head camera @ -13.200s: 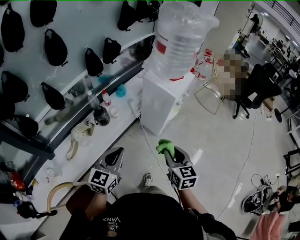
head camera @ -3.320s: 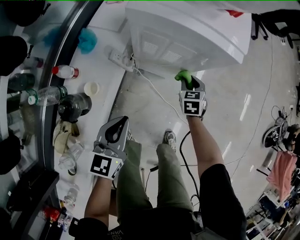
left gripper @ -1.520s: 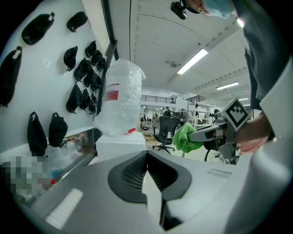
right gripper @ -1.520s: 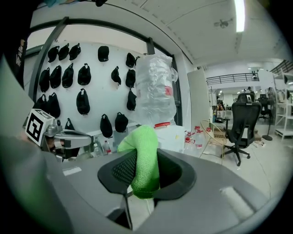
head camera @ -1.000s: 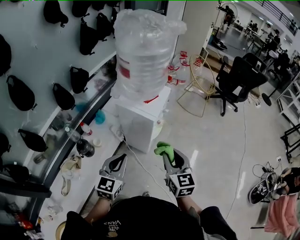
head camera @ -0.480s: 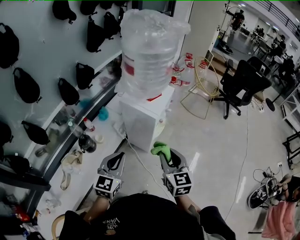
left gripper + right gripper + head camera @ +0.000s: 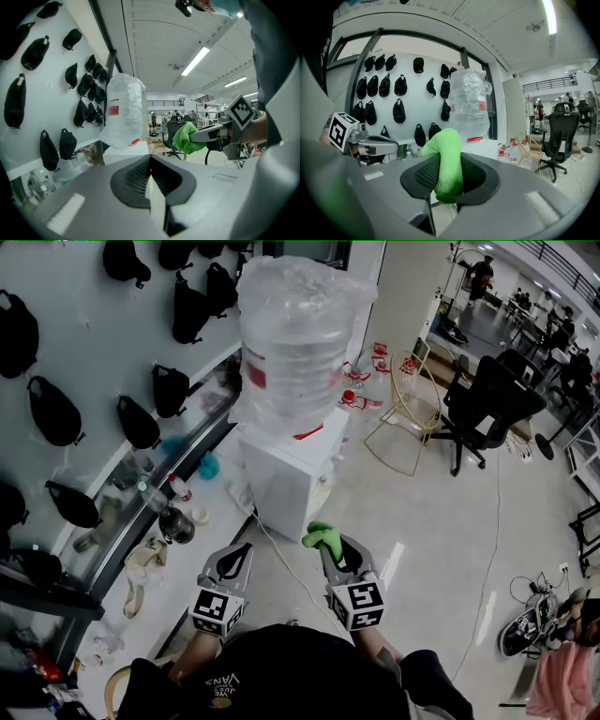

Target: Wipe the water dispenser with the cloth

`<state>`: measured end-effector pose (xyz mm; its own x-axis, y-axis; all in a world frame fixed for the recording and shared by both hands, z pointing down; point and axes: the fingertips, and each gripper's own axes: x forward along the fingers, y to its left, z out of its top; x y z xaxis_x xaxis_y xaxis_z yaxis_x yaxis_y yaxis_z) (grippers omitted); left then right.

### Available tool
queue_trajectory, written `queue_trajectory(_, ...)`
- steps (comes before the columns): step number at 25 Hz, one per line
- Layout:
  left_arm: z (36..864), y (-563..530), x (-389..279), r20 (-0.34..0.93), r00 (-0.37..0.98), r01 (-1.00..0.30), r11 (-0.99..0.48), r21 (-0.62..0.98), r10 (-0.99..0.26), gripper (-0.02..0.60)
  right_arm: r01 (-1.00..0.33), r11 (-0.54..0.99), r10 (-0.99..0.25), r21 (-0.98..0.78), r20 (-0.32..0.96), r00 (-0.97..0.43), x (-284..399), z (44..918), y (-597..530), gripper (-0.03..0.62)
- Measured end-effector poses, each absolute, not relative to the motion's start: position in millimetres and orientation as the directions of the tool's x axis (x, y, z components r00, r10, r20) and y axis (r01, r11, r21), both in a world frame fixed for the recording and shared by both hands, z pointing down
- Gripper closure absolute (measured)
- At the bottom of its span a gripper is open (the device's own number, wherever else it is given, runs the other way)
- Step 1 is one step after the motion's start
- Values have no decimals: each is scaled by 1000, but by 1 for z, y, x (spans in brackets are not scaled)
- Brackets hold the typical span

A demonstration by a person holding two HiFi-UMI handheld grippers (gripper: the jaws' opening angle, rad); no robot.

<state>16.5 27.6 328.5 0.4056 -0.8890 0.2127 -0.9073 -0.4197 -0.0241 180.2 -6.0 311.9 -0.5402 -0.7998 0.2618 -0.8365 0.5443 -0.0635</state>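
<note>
Nearest the person, the left gripper (image 7: 236,557) is carrying nothing; its jaws are sitting pressed together, as the left gripper view confirms. Beside it, the right gripper (image 7: 330,549) is clamping the green cloth (image 7: 321,536), its jaws closing on a folded bulge of fabric that is standing above the tips and hanging a little below them. Both grippers are pointing forward, roughly level and apart, above the pale floor (image 7: 422,521). The cloth is touching only the jaws. It is hanging near the water dispenser (image 7: 281,479) but clear of it. The dispenser, a white cabinet, is standing ahead of both grippers. A white cord (image 7: 277,545) is trailing from the dispenser's base across the floor between the grippers. A large clear water bottle (image 7: 298,334) is sitting inverted on the dispenser's top. Black bags (image 7: 56,385) are hanging on the white wall (image 7: 84,343) to the left, and a black office chair (image 7: 487,399) is standing well beyond, to the right.
</note>
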Motion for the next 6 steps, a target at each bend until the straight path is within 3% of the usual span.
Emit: queue_trajectory(6, 330, 27, 18, 231, 398, -907, -419, -48, -888, 580, -829, 556, -791, -65, 267, -551, 181, 313, -6, 484)
